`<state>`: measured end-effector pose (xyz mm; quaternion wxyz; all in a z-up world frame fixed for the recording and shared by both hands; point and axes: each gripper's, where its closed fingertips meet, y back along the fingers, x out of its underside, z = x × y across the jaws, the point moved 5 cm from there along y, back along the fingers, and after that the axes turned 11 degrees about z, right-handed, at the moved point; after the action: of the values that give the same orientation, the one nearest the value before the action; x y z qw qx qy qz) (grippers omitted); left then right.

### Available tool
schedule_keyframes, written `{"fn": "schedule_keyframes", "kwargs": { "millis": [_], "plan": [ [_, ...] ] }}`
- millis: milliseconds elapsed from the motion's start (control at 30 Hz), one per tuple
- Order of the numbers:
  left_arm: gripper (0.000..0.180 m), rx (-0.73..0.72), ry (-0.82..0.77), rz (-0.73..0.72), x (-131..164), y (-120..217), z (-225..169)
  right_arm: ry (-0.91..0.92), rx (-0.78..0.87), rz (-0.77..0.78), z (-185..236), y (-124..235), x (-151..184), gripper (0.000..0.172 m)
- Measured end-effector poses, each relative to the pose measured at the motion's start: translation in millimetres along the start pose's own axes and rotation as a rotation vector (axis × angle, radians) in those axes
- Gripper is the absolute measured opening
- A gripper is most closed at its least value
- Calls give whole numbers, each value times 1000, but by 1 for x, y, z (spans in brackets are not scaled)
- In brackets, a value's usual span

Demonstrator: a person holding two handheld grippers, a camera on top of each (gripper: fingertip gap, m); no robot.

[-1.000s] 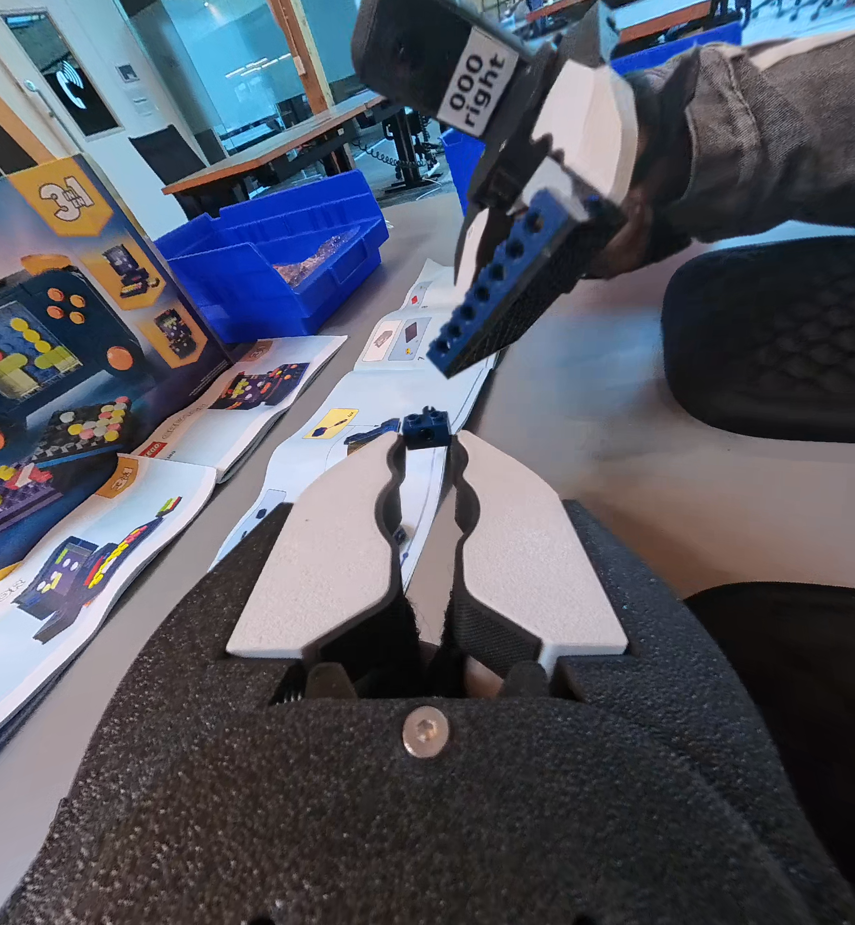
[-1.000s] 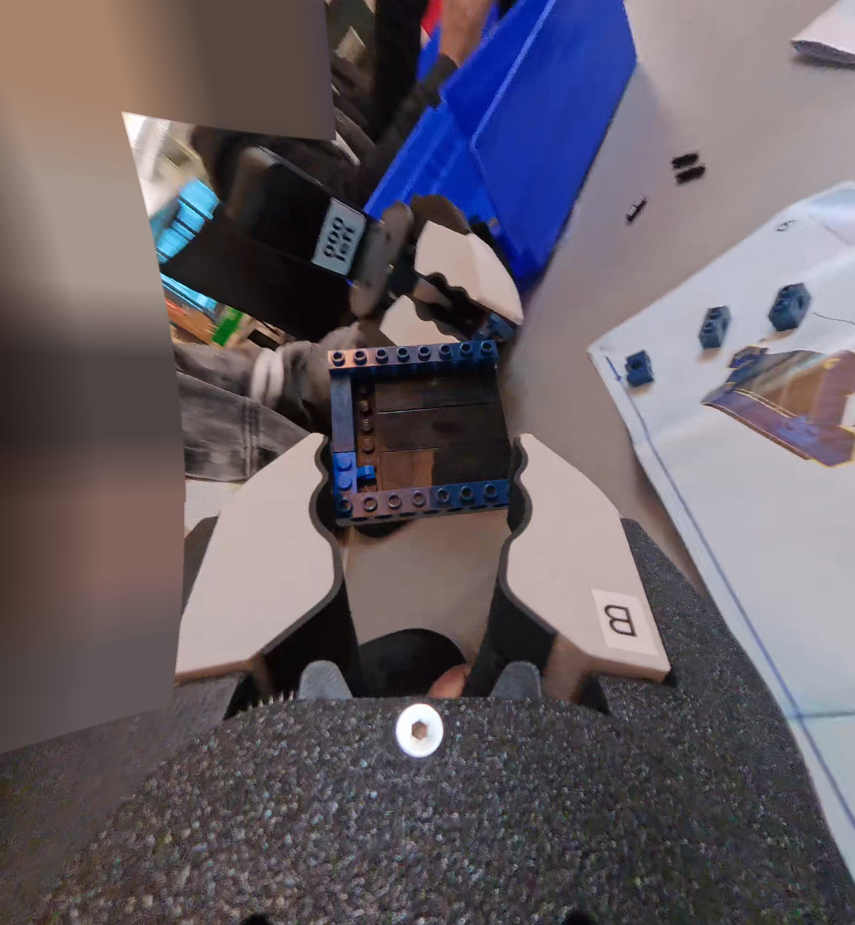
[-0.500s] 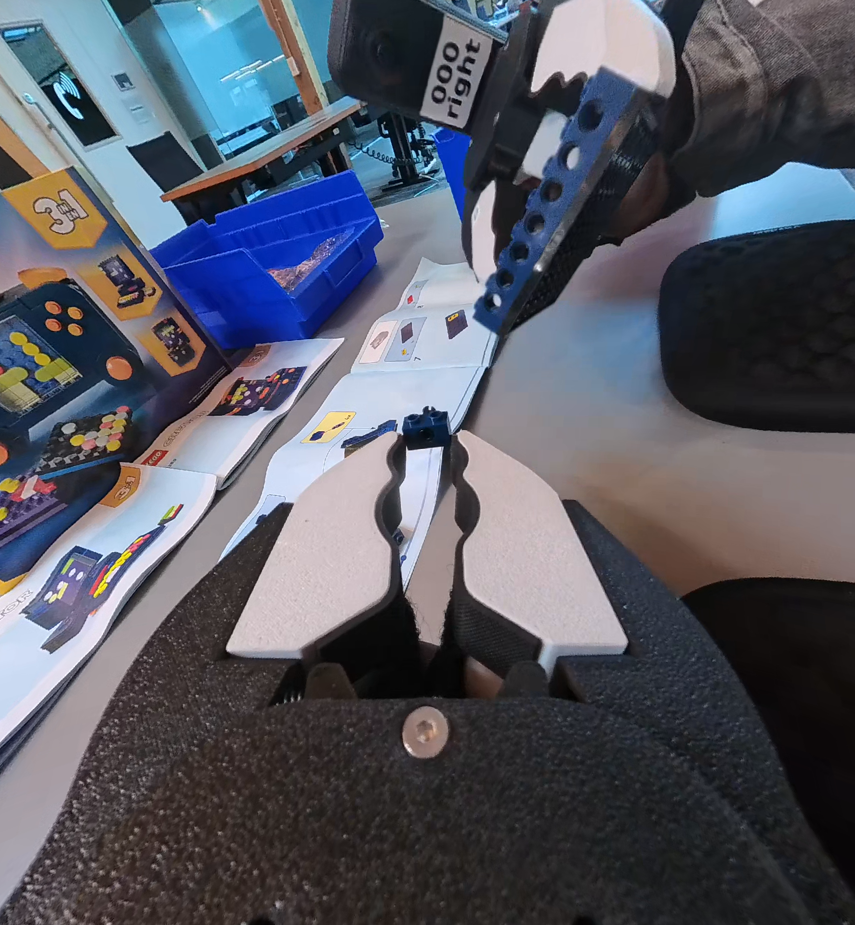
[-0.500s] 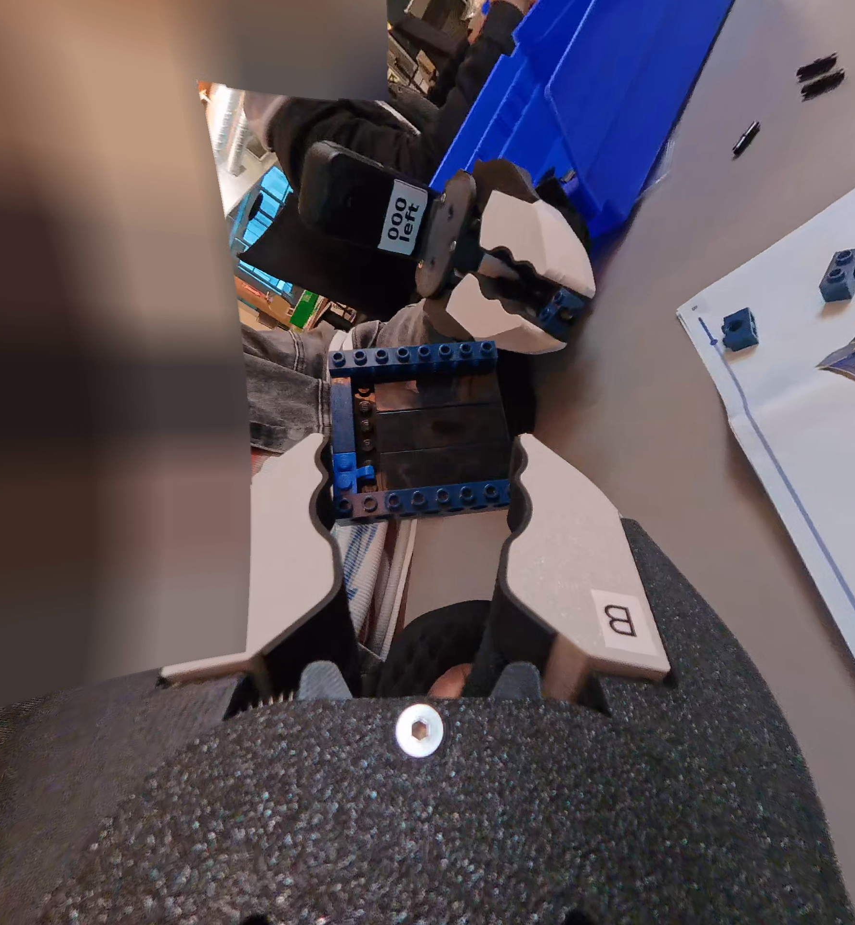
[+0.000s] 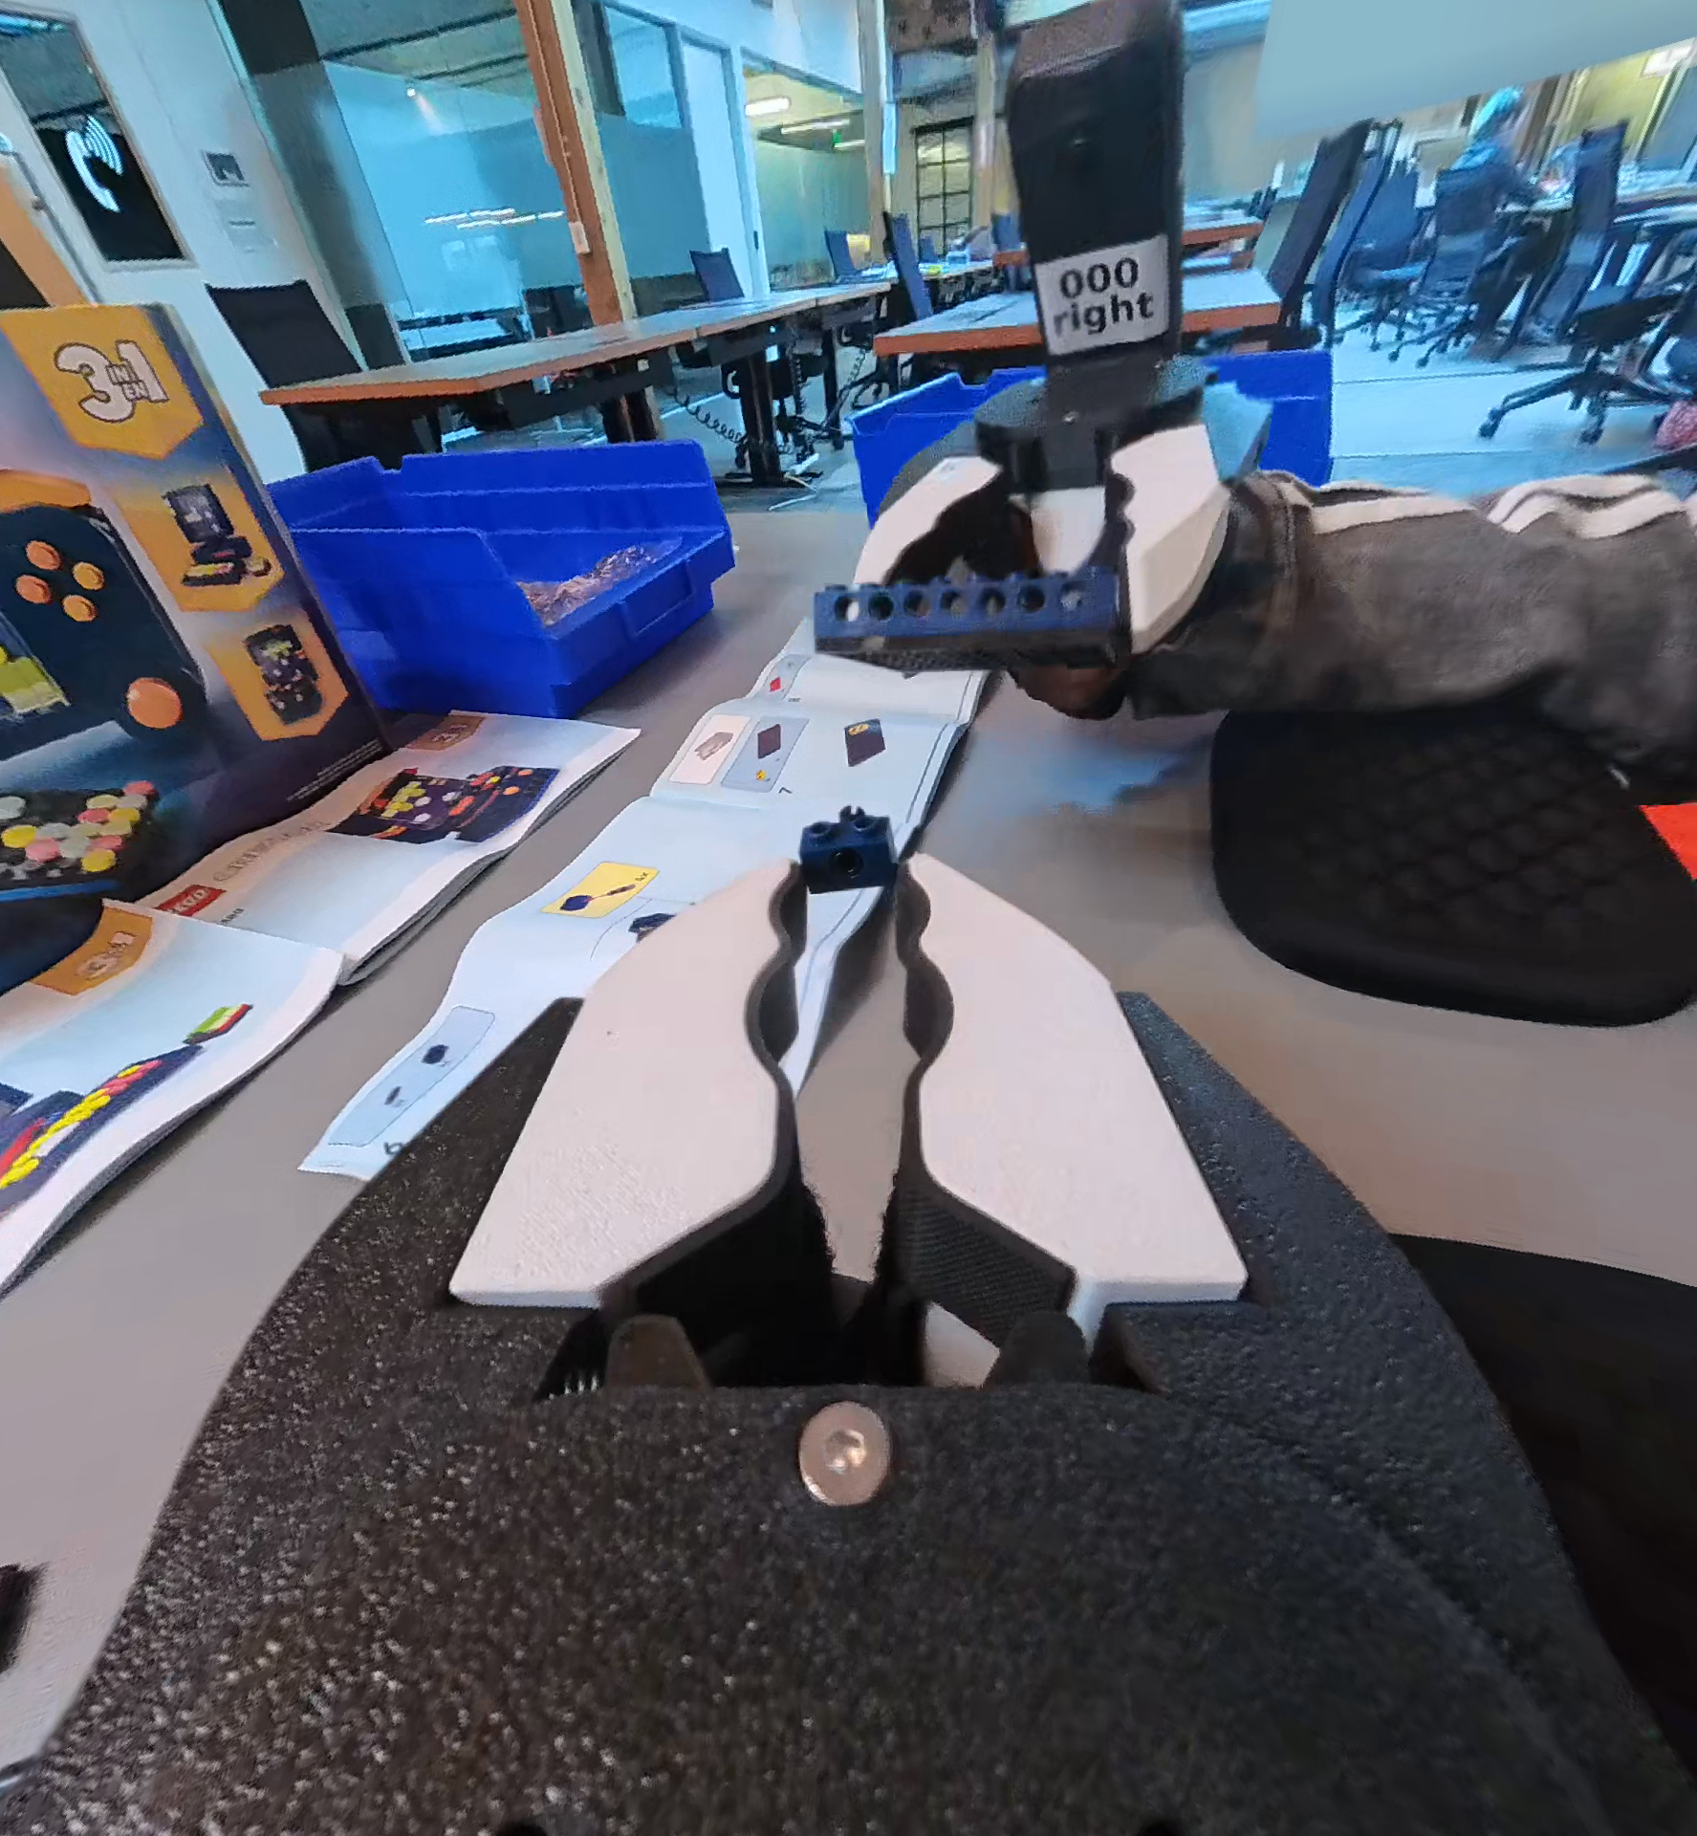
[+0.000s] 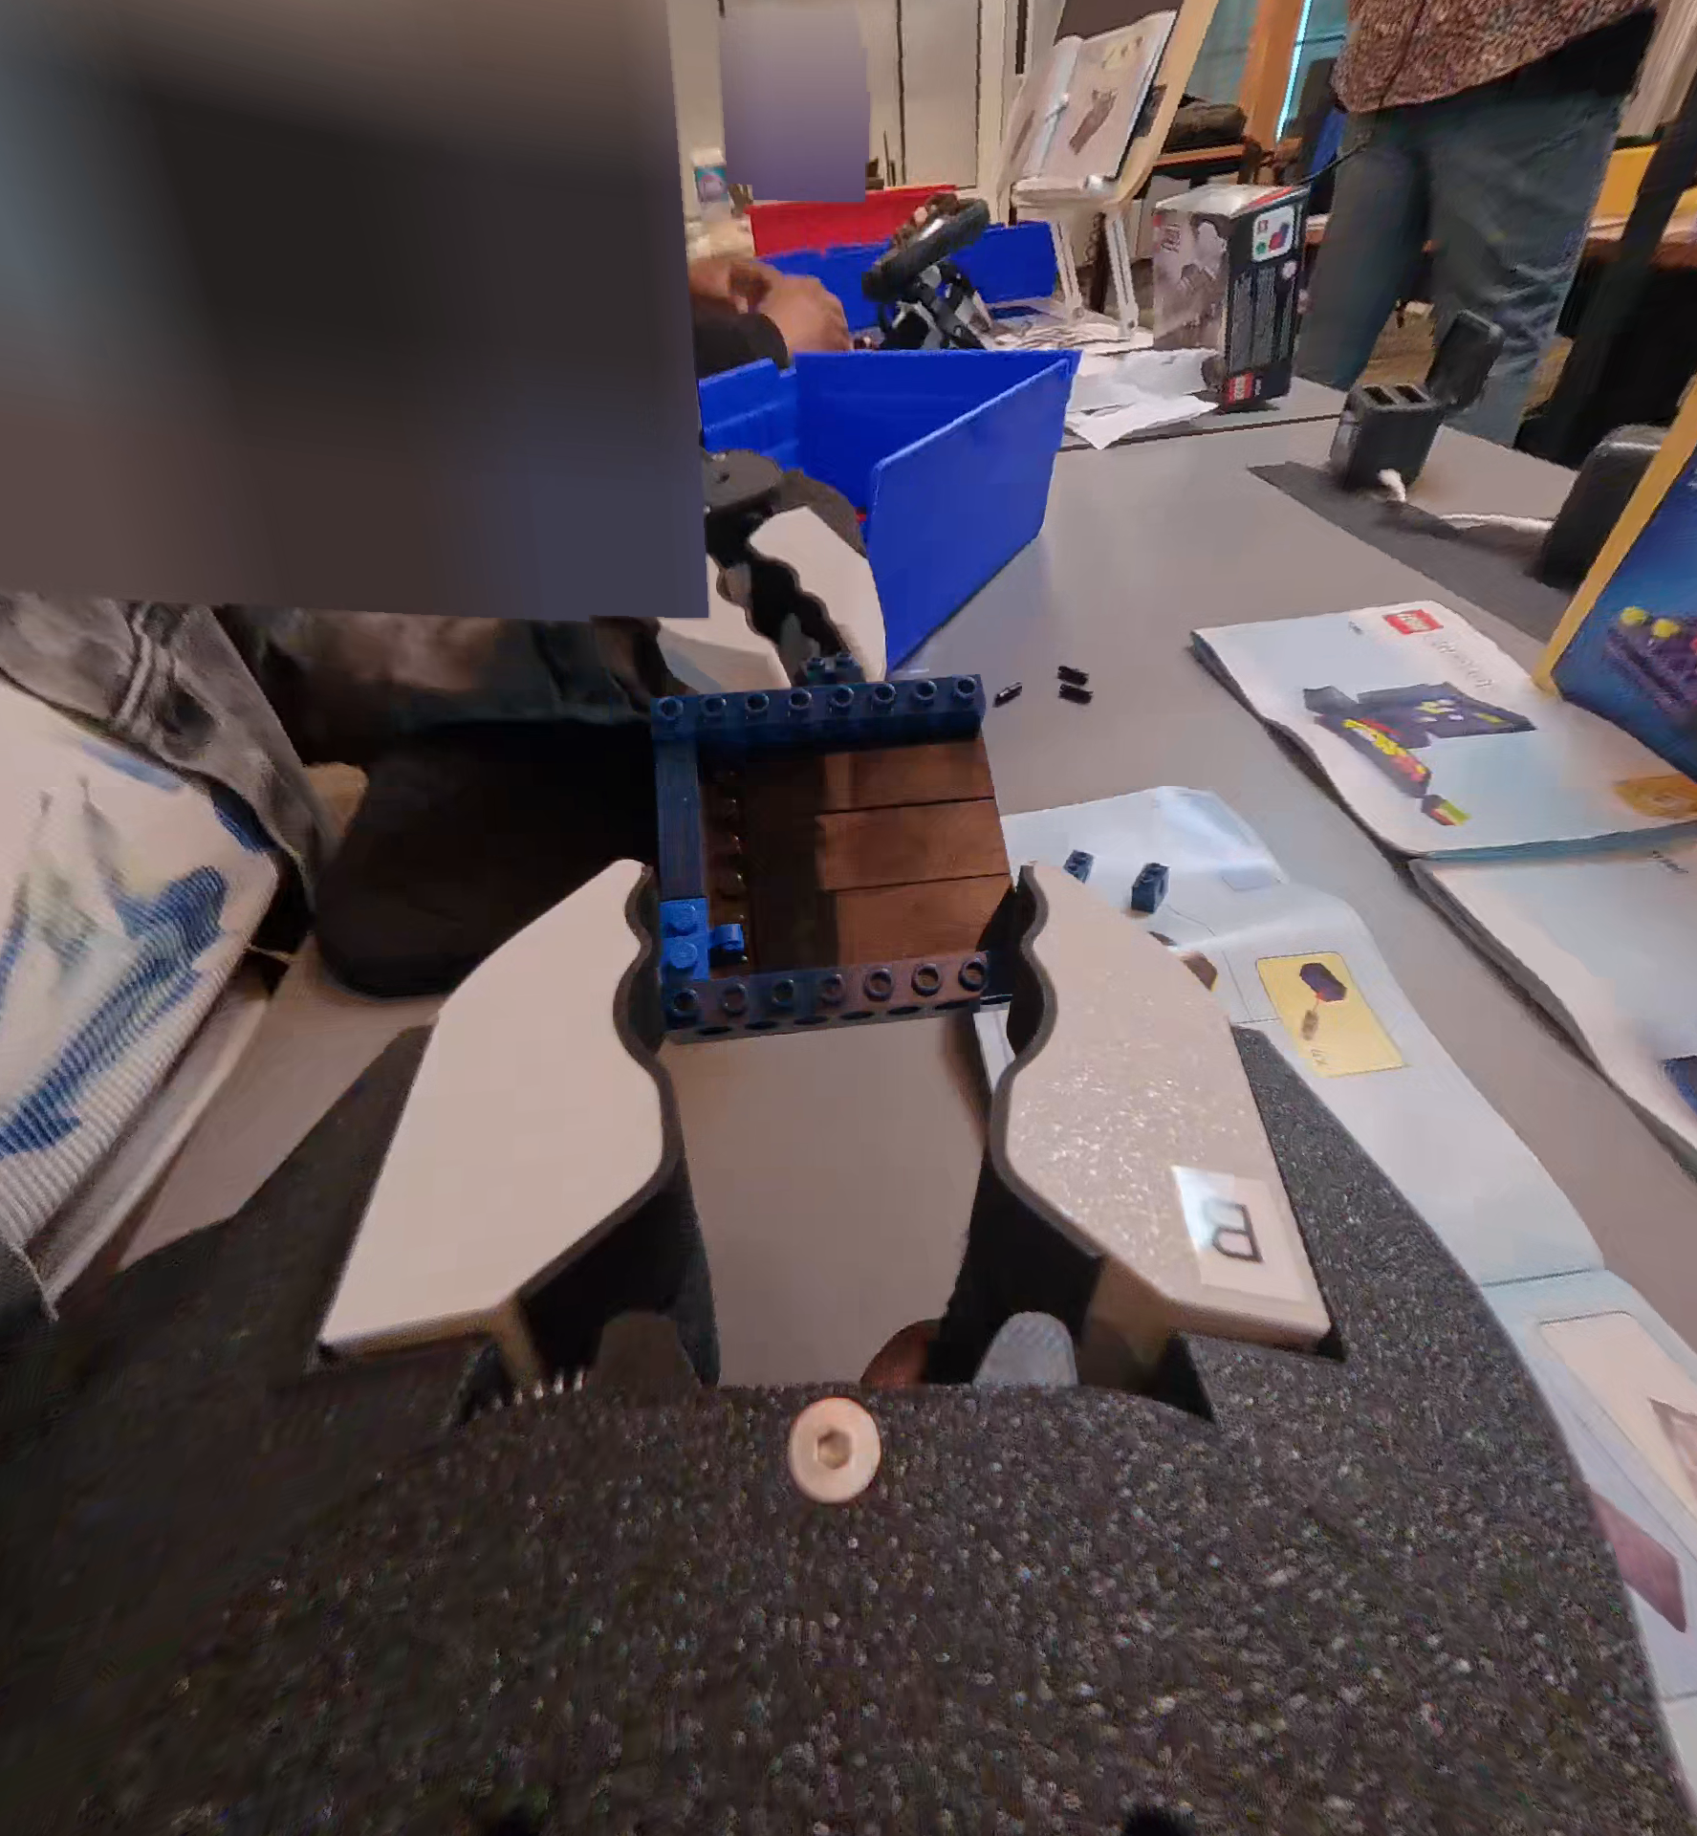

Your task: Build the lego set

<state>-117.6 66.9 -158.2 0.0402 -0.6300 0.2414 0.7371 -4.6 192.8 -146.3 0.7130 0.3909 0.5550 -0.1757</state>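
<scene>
Blue brick (image 5: 847,852) pinched in left hand-held gripper (image 5: 849,874); right hand-held gripper (image 6: 829,954) clamps brick frame (image 6: 824,854).

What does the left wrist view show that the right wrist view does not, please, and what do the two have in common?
Only the left wrist view shows the left gripper with its fingers pinching a small dark blue brick, and a blue bin holding small parts.

Only the right wrist view shows the brick frame's inside, its brown tiles, plus three tiny black pins and two loose blue bricks on the open booklet.

Both show the right gripper clamping the blue brick frame, booklets, the set's box and the grey table.
</scene>
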Motion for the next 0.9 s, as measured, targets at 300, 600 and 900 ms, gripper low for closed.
{"fn": "schedule_keyframes", "kwargs": {
  "millis": [300,600,900],
  "plan": [
    [16,12,-84,110,11,-9,-5,11,-12,145,-2,-17,27,68],
    [16,46,-86,124,12,-10,-8,129,-29,61,9,-23,16,68],
    [16,73,-80,99,10,-9,-9,196,-15,95,16,-33,16,68]
  ]
}}
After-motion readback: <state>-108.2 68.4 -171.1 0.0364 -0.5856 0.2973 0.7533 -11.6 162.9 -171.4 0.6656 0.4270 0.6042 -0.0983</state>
